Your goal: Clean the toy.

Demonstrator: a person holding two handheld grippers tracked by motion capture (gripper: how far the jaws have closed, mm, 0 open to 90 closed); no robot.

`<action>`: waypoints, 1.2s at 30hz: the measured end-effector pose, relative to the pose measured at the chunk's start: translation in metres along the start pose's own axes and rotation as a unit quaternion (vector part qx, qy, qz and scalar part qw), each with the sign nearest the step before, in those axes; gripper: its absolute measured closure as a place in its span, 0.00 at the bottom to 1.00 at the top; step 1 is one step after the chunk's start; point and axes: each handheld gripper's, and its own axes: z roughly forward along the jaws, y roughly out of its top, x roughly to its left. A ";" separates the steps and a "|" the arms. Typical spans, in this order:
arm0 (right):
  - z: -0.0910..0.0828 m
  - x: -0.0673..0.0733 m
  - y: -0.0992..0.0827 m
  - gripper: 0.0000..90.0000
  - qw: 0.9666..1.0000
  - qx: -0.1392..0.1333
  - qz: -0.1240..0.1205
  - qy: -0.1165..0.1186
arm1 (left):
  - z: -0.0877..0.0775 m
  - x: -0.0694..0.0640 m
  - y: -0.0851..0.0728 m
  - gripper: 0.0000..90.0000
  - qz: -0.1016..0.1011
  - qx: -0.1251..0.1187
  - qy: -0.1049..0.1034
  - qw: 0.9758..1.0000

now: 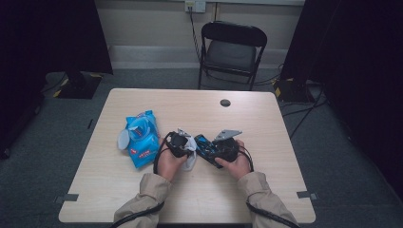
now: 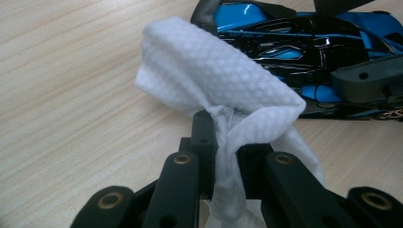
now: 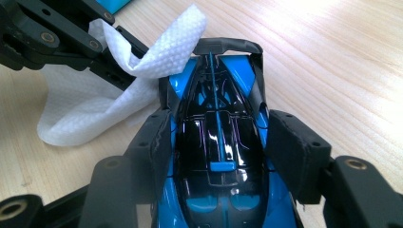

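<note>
A blue and black toy car [image 3: 218, 137] sits lengthwise between the pads of my right gripper [image 3: 218, 152], which is shut on its sides. My left gripper [image 2: 228, 137] is shut on a white textured wipe [image 2: 214, 71], which bunches up above its jaws. The wipe's free fold touches the car's [image 2: 294, 47] rear end near the wing. In the high view both grippers meet just above the middle of the table: the left gripper [image 1: 189, 145] with the wipe [image 1: 191, 156], and the right gripper [image 1: 211, 149] with the car [image 1: 204, 144].
A blue pack of wipes [image 1: 141, 137] with its lid flap open lies to the left of my left hand on the wooden table [image 1: 199, 114]. A round cable hole [image 1: 225, 102] is at the far side. Behind the table stands a black folding chair [image 1: 231, 47].
</note>
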 end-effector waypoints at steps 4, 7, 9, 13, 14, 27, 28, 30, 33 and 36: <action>0.000 0.000 0.000 0.47 1.000 0.000 0.000 0.001 | 0.001 -0.004 0.001 0.92 -0.005 0.003 -0.010 1.000; 0.000 0.000 0.000 0.47 1.000 0.002 -0.001 0.000 | 0.001 -0.007 0.001 0.92 -0.005 0.006 -0.017 1.000; 0.000 0.000 0.000 0.47 1.000 0.002 -0.002 0.000 | 0.001 -0.010 0.000 0.92 -0.010 0.006 -0.029 1.000; 0.000 0.000 0.000 0.47 1.000 0.003 -0.003 0.000 | 0.003 -0.019 0.001 0.93 0.007 0.008 -0.027 1.000; 0.000 0.000 0.001 0.47 1.000 0.003 -0.004 0.000 | 0.003 -0.021 0.001 0.93 0.007 0.009 -0.030 0.999; 0.000 0.000 0.001 0.47 1.000 0.004 -0.005 -0.001 | 0.009 -0.050 0.001 0.93 0.025 0.012 -0.082 0.996; 0.000 0.000 0.001 0.47 1.000 0.004 -0.004 -0.001 | 0.009 -0.052 0.001 0.93 0.025 0.011 -0.085 0.996; 0.000 0.000 0.001 0.47 1.000 0.004 -0.004 -0.001 | 0.010 -0.055 0.001 0.93 0.031 0.013 -0.087 0.996; 0.000 0.000 0.001 0.47 1.000 0.004 -0.004 -0.001 | 0.010 -0.058 0.001 0.93 0.033 0.012 -0.088 0.995; -0.001 0.000 0.001 0.47 1.000 0.005 -0.005 -0.001 | 0.010 -0.059 0.000 0.93 0.033 0.010 -0.092 0.995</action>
